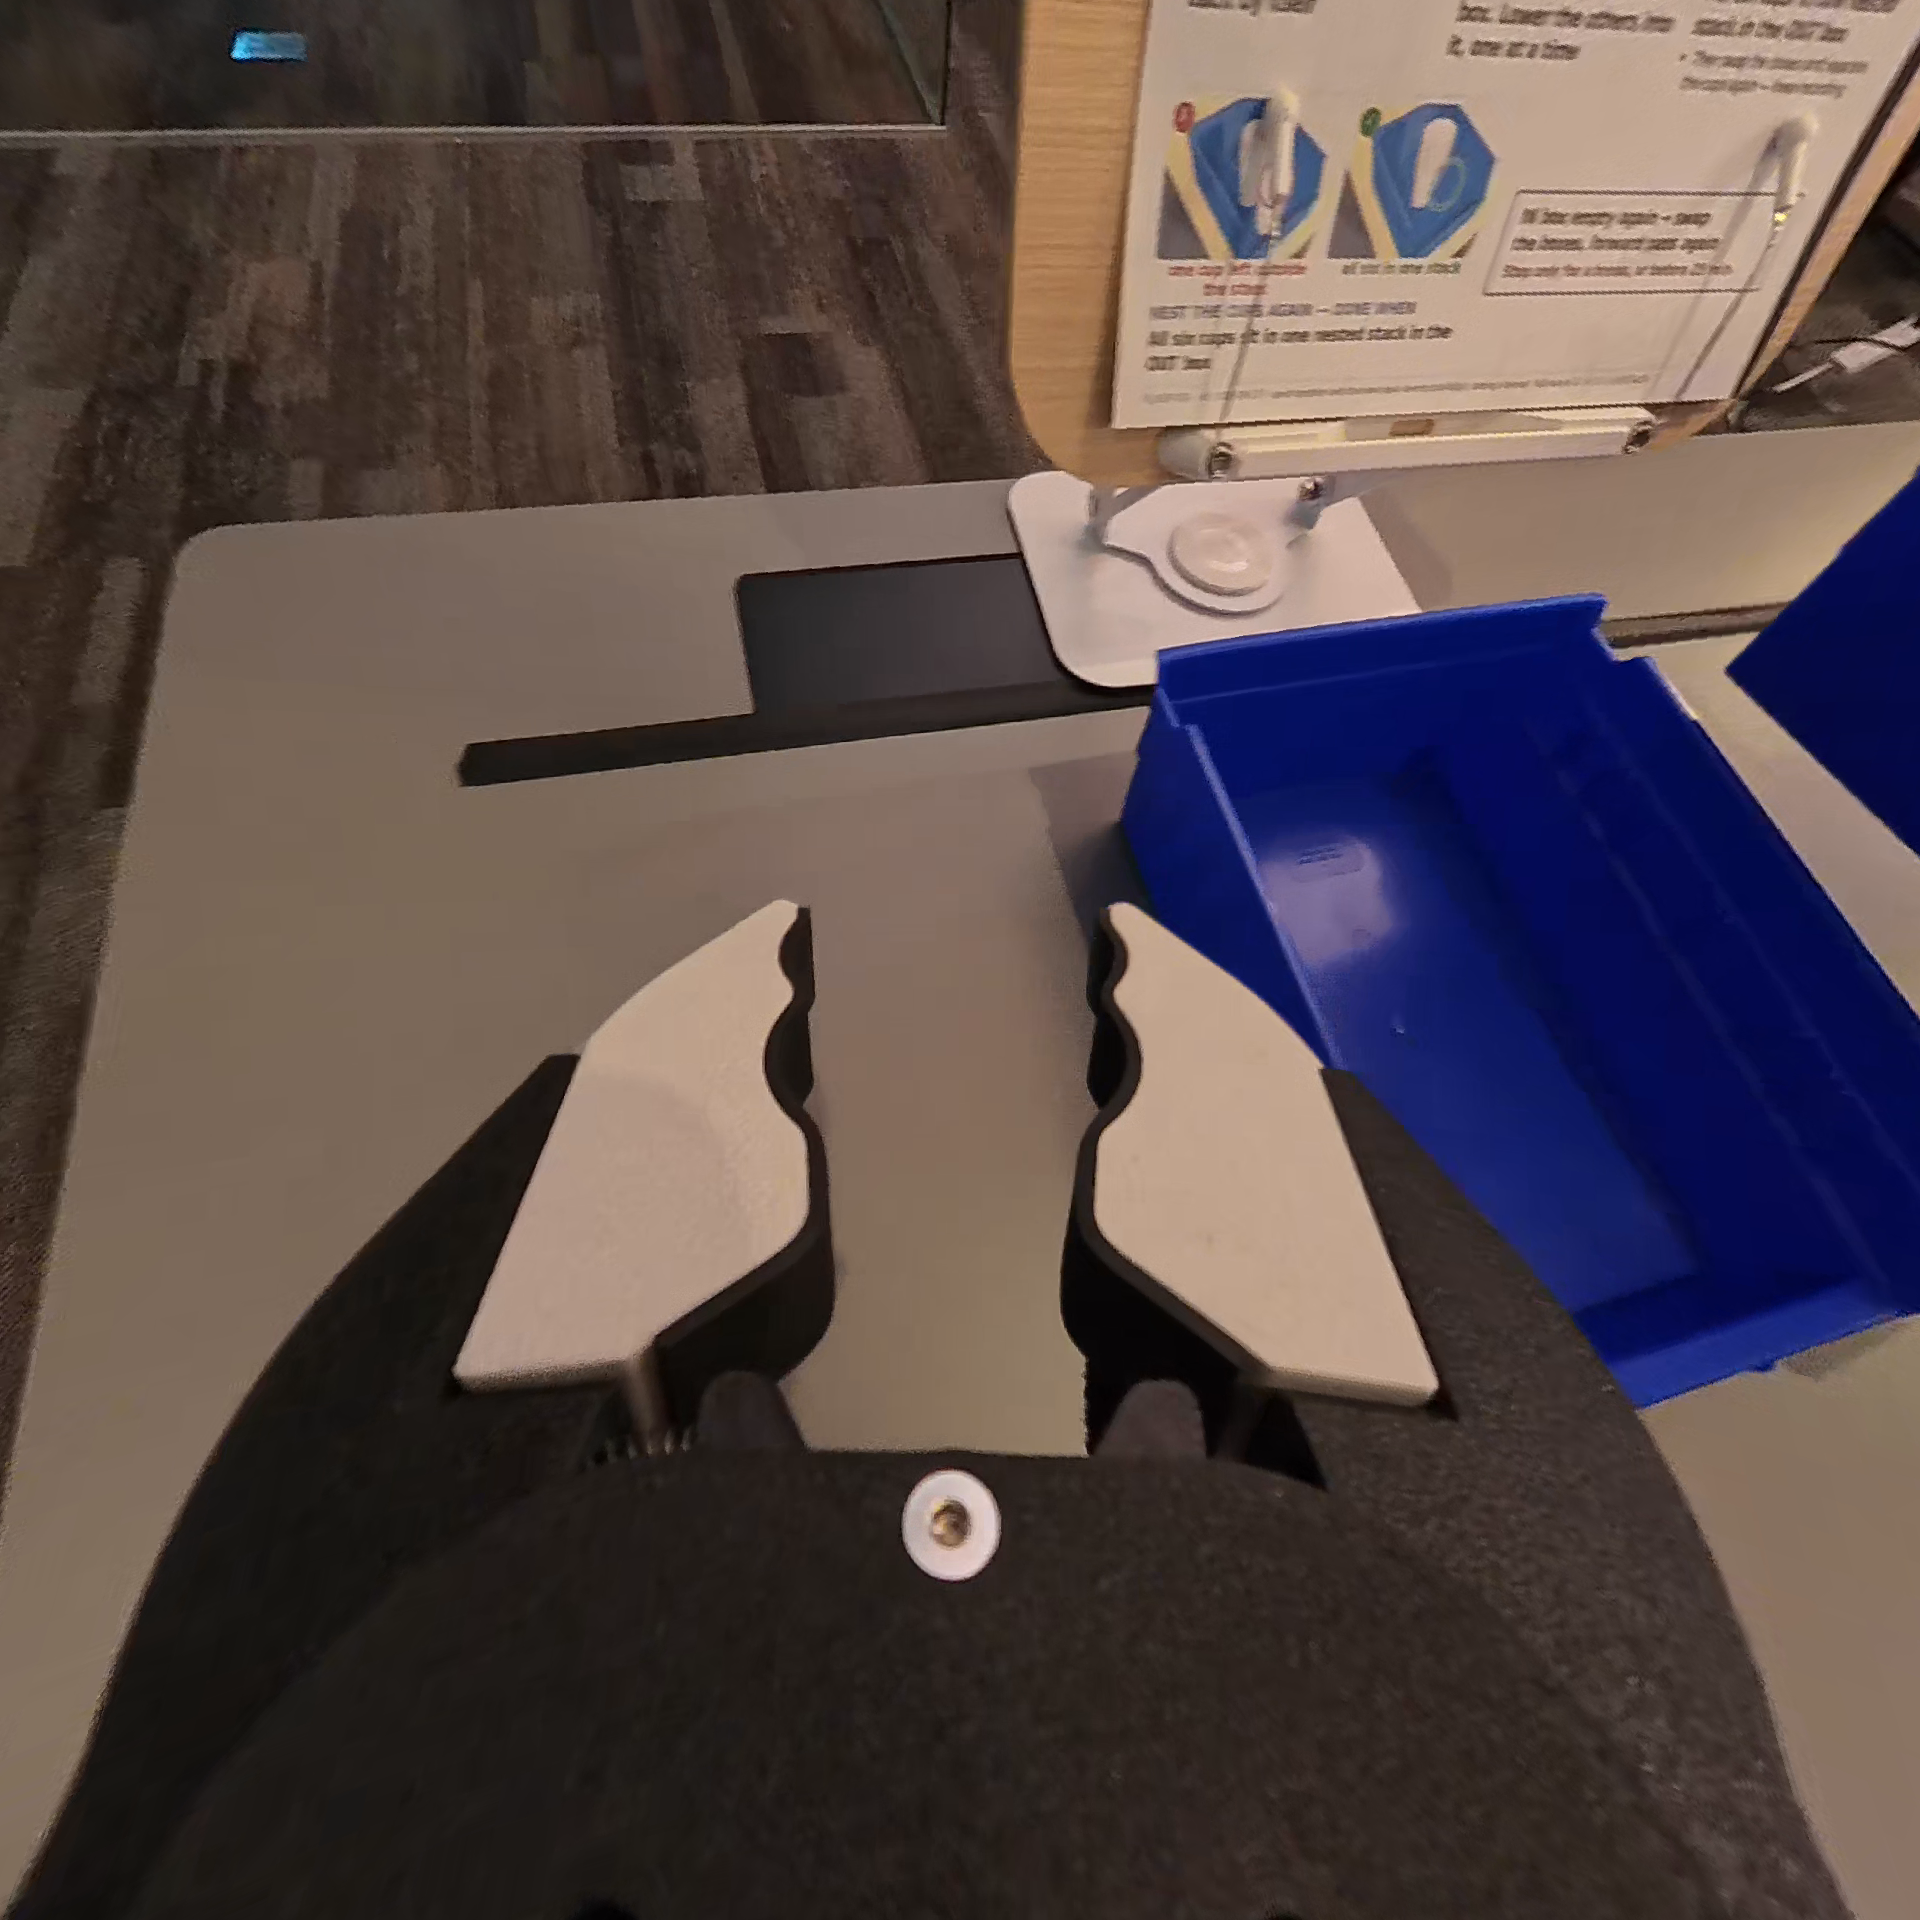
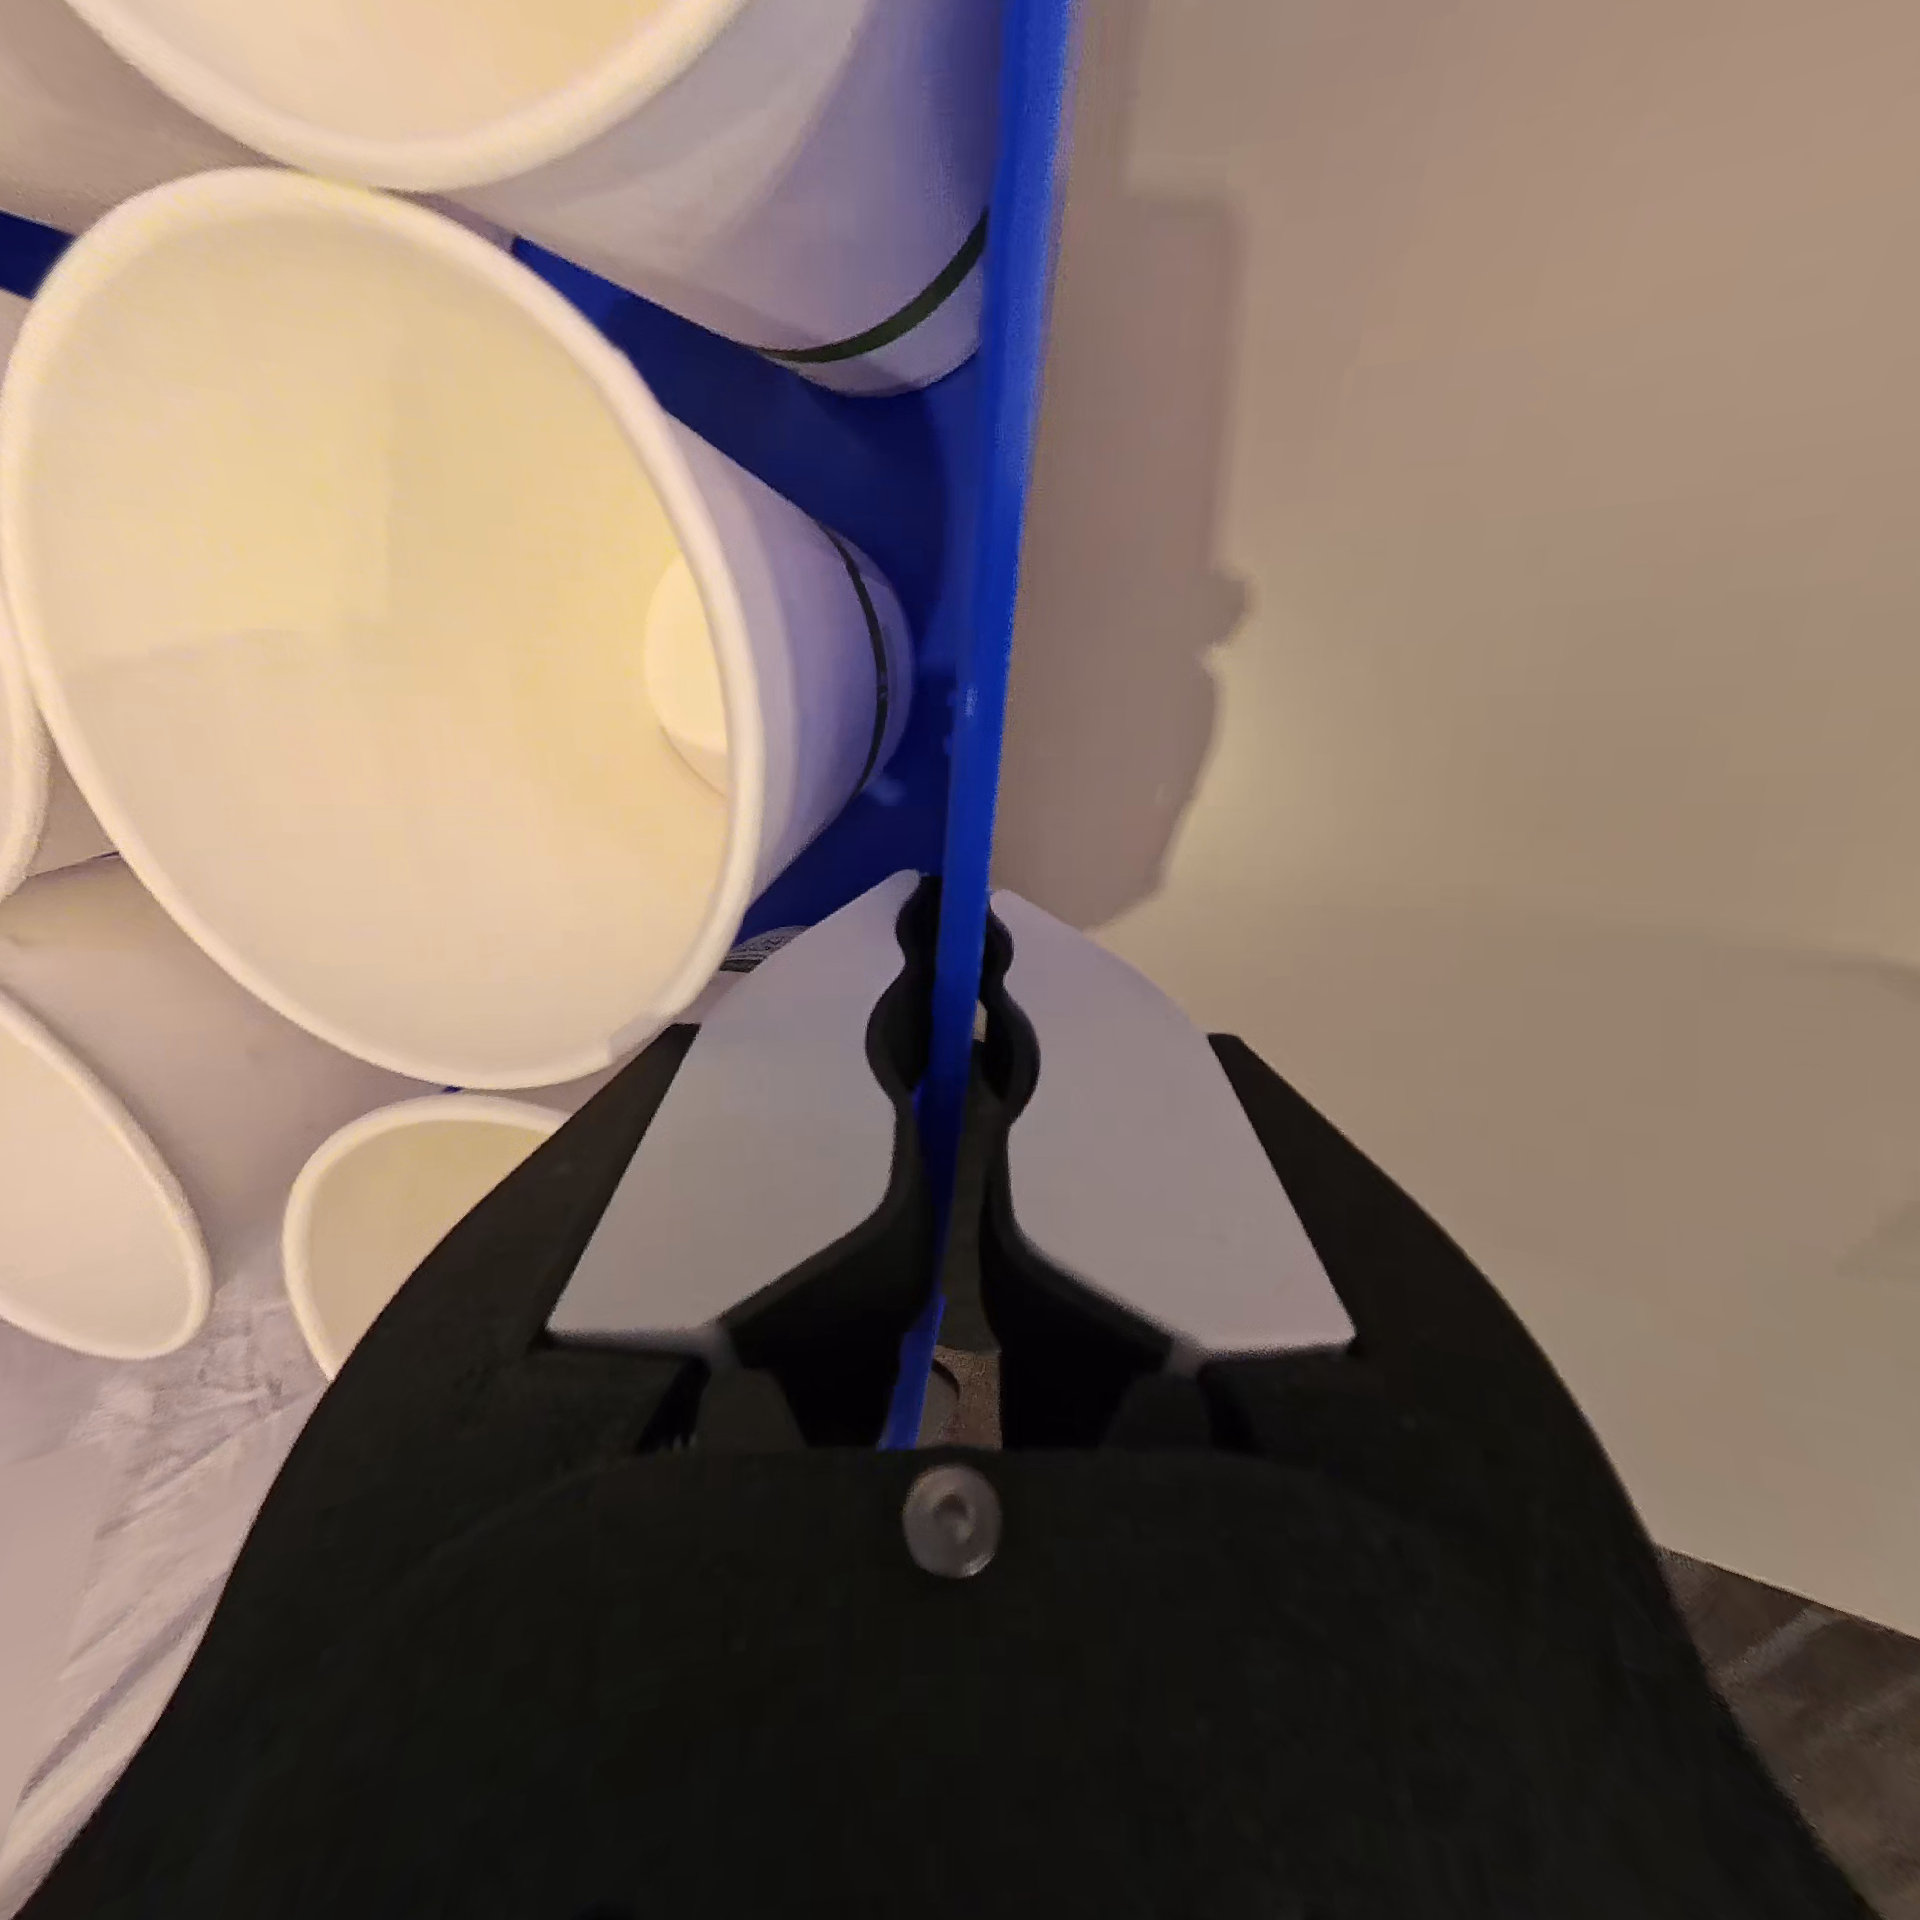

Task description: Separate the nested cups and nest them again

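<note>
Cups, white paper with creamy insides, crowd our right view from nine to twelve o'clock inside a blue bin; our right gripper pinches its wall, our left gripper gapes empty.

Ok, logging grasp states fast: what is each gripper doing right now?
Left gripper: open, empty, above the table.
Right gripper: jaws shut on the blue bin wall, cups inside.

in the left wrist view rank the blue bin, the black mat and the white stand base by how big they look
1. blue bin, clearly the largest, though it also sits nearest the camera.
2. black mat.
3. white stand base, smallest; it lies farthest back, so its true size against the mat is unsure.
</note>
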Demonstrator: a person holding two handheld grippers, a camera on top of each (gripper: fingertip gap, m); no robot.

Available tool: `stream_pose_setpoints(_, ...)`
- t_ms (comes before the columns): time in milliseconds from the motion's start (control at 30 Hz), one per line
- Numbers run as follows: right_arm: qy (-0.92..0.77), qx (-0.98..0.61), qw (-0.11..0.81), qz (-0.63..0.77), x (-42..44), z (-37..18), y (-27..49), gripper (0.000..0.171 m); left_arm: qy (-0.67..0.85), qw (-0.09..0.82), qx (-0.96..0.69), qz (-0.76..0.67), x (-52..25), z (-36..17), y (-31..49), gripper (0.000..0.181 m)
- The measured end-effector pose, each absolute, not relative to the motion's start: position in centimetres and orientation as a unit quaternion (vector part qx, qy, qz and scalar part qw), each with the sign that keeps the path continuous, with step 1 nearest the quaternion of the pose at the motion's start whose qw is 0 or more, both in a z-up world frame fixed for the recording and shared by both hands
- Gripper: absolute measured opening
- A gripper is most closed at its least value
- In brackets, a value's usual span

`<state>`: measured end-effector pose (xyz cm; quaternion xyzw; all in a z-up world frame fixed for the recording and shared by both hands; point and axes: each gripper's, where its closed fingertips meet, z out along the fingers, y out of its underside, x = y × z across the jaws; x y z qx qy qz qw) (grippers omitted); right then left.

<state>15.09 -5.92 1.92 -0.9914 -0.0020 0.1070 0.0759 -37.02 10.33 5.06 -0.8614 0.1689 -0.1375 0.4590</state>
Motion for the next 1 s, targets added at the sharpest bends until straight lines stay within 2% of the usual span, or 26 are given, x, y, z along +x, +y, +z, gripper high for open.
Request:
stream_pose_setpoints(200, -0.099, -0.983, 0.072, 0.14, 4.3, 5.4, -1.4, 0.005, 0.117, 0.476, -0.866, -0.098, -43.4, 6.4, 8.8, 0.05)
stream_pose_setpoints(400, -0.212, -0.957, 0.06, 0.19, -10.1, 6.0, 3.1, 0.005, 0.053, 0.492, -0.868, -0.044, -50.4, 7.6, 5.7, 0.049)
stream_pose_setpoints(700, -0.312, -0.912, 0.045, 0.262, -28.5, 3.1, 7.2, 0.006, -0.042, 0.517, -0.855, 0.001, -57.9, 9.2, 0.7, 0.045)
stream_pose_setpoints(1000, -0.333, -0.917, 0.031, 0.218, -35.2, -2.9, 9.7, 0.006, -0.07, 0.574, -0.816, -0.012, -59.8, 11.7, -1.9, 0.038)
